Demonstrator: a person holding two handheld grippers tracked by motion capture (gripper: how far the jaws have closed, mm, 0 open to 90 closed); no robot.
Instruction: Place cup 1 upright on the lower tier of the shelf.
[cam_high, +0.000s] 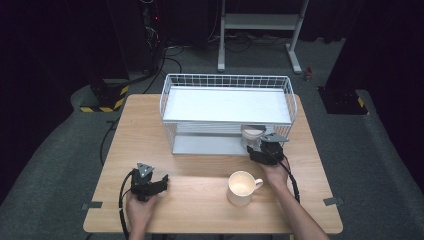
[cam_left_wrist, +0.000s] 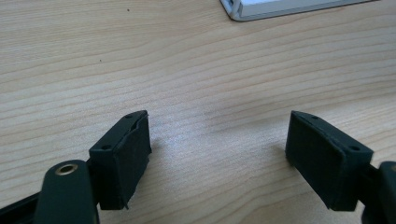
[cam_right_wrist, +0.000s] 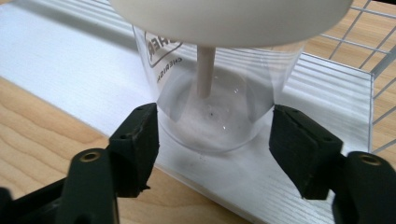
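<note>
A person seated at a pale wooden bench (cam_high: 200, 180) works a black two-jaw claw in each hand. The right claw (cam_right_wrist: 212, 140) is pushed forward to the open front of a white wire-mesh rack with a flat white shelf on top (cam_high: 227, 106), which stands at the far side of the bench. Its jaws are spread wide on either side of a clear plastic cup with dark lettering and a cream lid (cam_right_wrist: 210, 93), which stands upright on the rack's white ribbed lower tray (cam_right_wrist: 70, 65), near the tray's front edge and toward its right end. The jaw pads sit just beside the cup's base on both sides; whether they touch the plastic cannot be told, and the cup is not squeezed. A pale stem hangs down inside the cup from the lid.

The left claw (cam_left_wrist: 217, 154) rests low over bare wood at the near left of the bench, jaws wide apart with nothing between them. In its own view, a corner of the rack's tray lies well beyond it.

A cream ceramic mug with a handle (cam_high: 242, 188) stands upright on the bench near the front, just beside the person's right forearm (cam_high: 295, 210) and apart from both claws.
</note>
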